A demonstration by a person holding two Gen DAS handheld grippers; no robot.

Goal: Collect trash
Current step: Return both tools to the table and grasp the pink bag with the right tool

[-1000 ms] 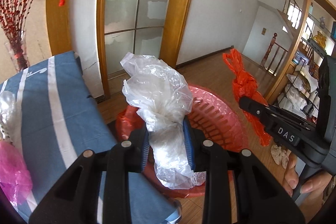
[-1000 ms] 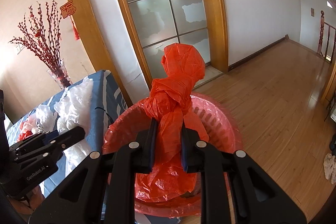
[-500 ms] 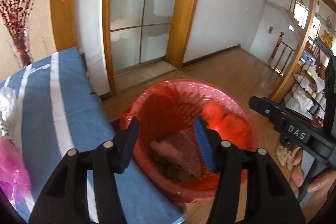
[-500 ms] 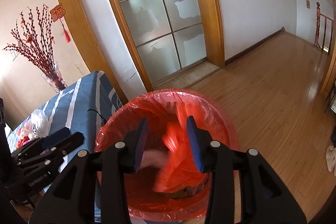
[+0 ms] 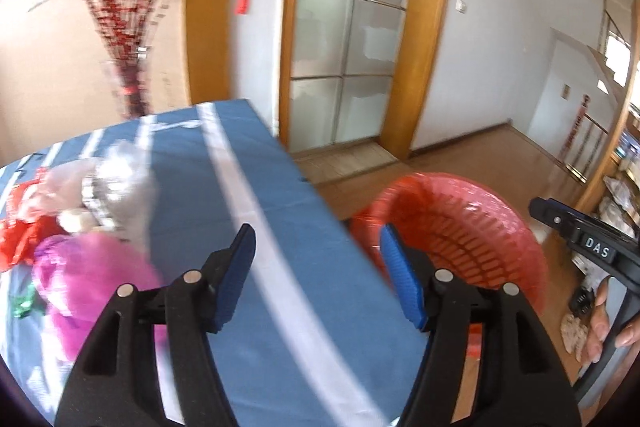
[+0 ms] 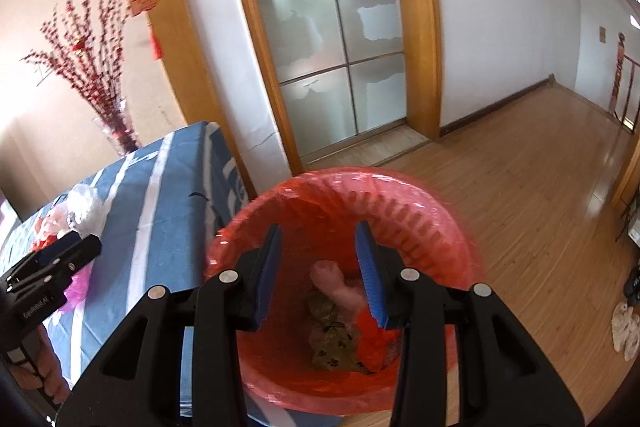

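— Once both bags had dropped, what did you have?

— I had my left gripper (image 5: 316,267) with its jaws just opened wide and nothing between them, swung from over the red bin (image 5: 480,227) to above the blue striped table (image 5: 248,195). My right gripper (image 6: 320,267) had parted too, half spread and bare, over the bin.

— So two pieces were done?

— I judged so; the orange bag (image 6: 372,339) lay inside, under the right jaws. More trash waited: a pink bag (image 5: 88,279) near the left jaws, a clear bag (image 5: 120,183) beyond.
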